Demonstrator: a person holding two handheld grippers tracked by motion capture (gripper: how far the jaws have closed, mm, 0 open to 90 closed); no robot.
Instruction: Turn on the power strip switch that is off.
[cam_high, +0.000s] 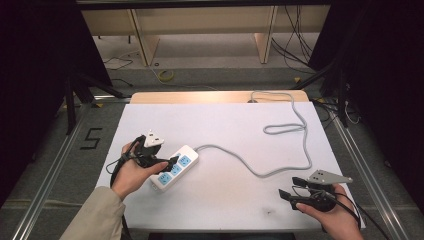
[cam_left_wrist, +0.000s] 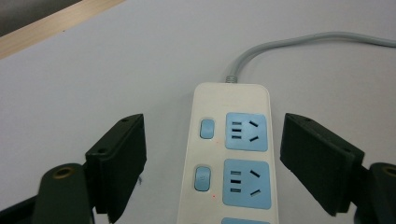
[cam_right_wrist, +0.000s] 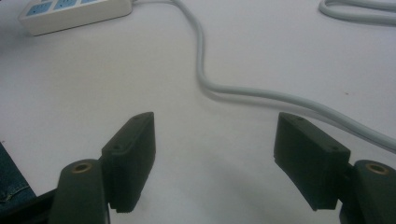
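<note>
A white power strip (cam_high: 175, 167) with blue sockets lies on the white table top (cam_high: 225, 130), left of centre. Its grey cable (cam_high: 260, 172) snakes right and loops to the far edge. My left gripper (cam_high: 172, 160) hovers at the strip's near end. In the left gripper view the strip (cam_left_wrist: 233, 154) lies between the wide jaws of my left gripper (cam_left_wrist: 212, 126), with a gap on each side. My right gripper (cam_high: 292, 187) rests open at the front right with nothing between its jaws. The right gripper view has my right gripper (cam_right_wrist: 217, 123) over bare table, with the cable (cam_right_wrist: 201, 60) ahead and the strip (cam_right_wrist: 70, 14) far off.
A wooden strip (cam_high: 200, 96) borders the table's far edge. Metal rails (cam_high: 50, 165) run along both sides. A "5" mark (cam_high: 91, 138) is on the floor at left, and loose cables (cam_high: 295, 40) lie on the floor behind.
</note>
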